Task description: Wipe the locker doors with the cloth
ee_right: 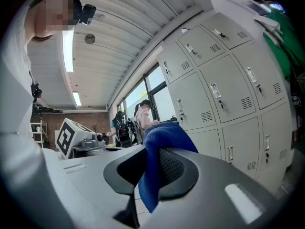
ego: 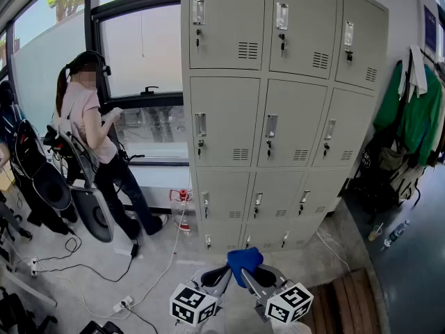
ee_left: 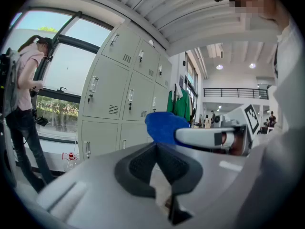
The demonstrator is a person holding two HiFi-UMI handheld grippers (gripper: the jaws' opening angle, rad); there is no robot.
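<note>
Right gripper [ee_right: 153, 151] jaws clamping blue fuzzy cloth [ego: 245, 259]; left gripper [ee_left: 156, 147] jaws pressing together, gripping nothing; grey metal lockers [ego: 278, 117] standing ahead.

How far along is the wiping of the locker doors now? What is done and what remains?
Done: the blue cloth is picked up and clamped in the right tool. In hand: both tools are held low in front of the lockers, apart from them; the left tool is shut and empty. Left: the wiping itself, it seems, since the cloth touches no door yet.
</note>
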